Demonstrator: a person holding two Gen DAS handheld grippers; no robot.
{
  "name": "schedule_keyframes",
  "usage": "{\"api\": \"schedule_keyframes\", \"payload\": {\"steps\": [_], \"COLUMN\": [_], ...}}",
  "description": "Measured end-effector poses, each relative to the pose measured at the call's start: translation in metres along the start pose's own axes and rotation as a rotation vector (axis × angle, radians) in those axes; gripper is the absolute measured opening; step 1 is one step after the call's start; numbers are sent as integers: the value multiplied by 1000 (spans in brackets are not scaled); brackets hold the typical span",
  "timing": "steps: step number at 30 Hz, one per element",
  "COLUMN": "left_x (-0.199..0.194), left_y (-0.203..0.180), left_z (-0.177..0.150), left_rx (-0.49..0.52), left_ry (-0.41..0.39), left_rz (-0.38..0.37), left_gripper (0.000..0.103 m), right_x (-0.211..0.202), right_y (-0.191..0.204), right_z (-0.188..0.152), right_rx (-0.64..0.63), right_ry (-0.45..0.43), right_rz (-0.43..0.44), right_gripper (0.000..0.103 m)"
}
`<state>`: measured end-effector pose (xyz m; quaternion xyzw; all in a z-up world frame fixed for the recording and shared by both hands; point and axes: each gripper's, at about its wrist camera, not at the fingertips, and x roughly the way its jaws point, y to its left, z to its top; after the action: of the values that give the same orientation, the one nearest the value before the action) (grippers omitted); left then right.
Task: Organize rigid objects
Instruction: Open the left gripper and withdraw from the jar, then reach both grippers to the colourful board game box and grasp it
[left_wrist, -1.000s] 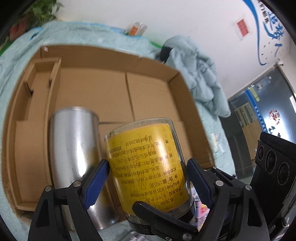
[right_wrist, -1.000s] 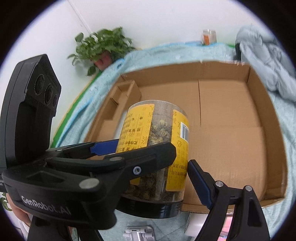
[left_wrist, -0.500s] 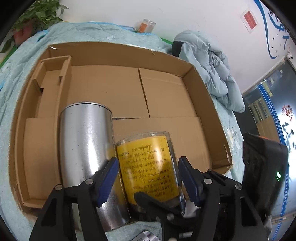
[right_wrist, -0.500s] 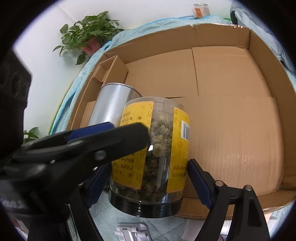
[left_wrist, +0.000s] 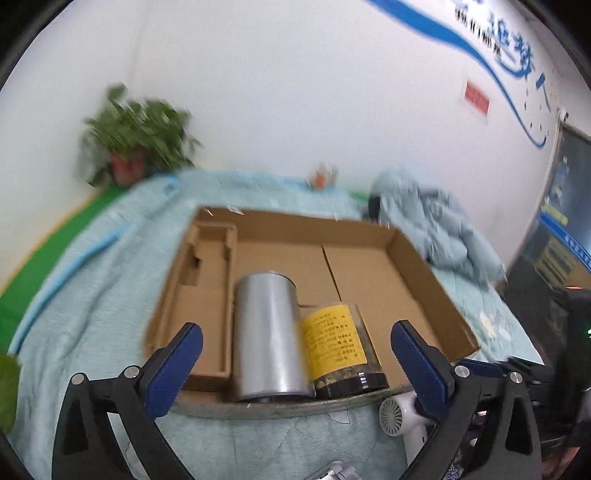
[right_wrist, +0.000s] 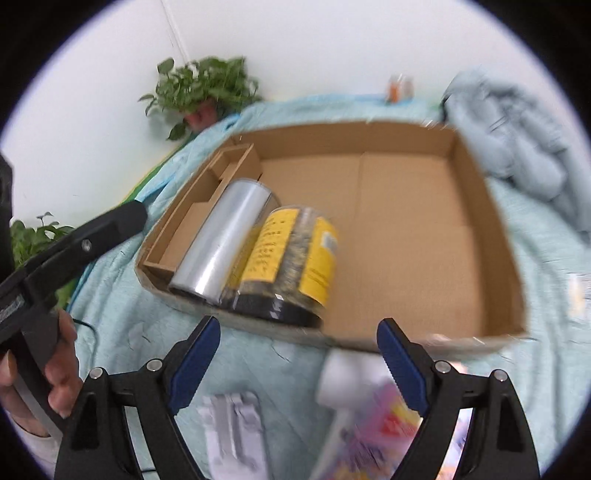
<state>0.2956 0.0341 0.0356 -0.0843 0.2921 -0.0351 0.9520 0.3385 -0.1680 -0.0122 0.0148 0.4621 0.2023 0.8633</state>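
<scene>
**Two canisters stand in cardboard tray as both grippers hang clear**

While its jaws are opening with nothing between them, the left gripper (left_wrist: 295, 354) looks from the left wrist view across a surface draped in pale blue cloth (left_wrist: 92, 295), where a shallow cardboard tray (left_wrist: 436, 280) sits against a white wall bearing blue lettering. A silver canister (left_wrist: 267, 332) stands upright at the tray's near edge, touching a shorter yellow-labelled jar (left_wrist: 338, 347) with a black base to its right. A cardboard insert (left_wrist: 207, 266) fills the tray's left side. A potted plant (left_wrist: 136, 144), blurred, sits in the far corner, and a crumpled blue garment (left_wrist: 443, 229) lies by the tray's far right. A small white fan (left_wrist: 397, 413) rests just outside the near rim. Only this view shows a dark screen at the right.

From the right wrist view, the right gripper (right_wrist: 299, 350) also has its jaws opening and empty, above the cloth short of the tray (right_wrist: 498, 229). Canister (right_wrist: 221, 236) and jar (right_wrist: 291, 258) lean together in the lens. Only here appear a hand (right_wrist: 55, 373) holding the other gripper, a second plant (right_wrist: 33, 236), and blurred white and colourful items in the foreground.
</scene>
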Motion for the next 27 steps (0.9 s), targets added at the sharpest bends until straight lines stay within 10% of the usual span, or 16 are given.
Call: {"api": "schedule_keyframes", "payload": {"steps": [2,3,4,5,7,10,11,12,14,27], "left_x": [-15,-20,-25,-27,-28,-42,-41,-44,-50,-43], "left_y": [-4,-10,-15,-19,-23,-30,-34,-36,-39,-61], "left_z": [-16,-23,-30,-37,-48,-61,-64,-67,-72,-76], "left_rx": [8,26,54,76,70,58,61,57,57,86], "left_ry": [-36,-41,-38,-7,60,37,35,16,-43,30], "left_rz": [20,27,24,14,11,-1,13,31,40,-53], "left_gripper": [100,83,62,7,2,25,79,99,102,102], "right_x": [-14,-19,-22,-23,-29,-36,-41,-45,-54,-72], "right_y": [3,5,7,7,6,6,5,6,3,-15], "right_z": [-13,-20,-24,-29,-38,-50,-54,-58,-65,-91], "right_rx": [-9,-20,-25,-22,-9,2,0,-4,4,35], "right_ry": [-31,-41,-48,-56,-88,-129,-152,-171,-214,-246], "right_rz": [-17,-17,-16,-23,-79,-165,-174,-184,-185,-191], "right_gripper": [87,87,86,83,39,40,46,71,95,96]}}
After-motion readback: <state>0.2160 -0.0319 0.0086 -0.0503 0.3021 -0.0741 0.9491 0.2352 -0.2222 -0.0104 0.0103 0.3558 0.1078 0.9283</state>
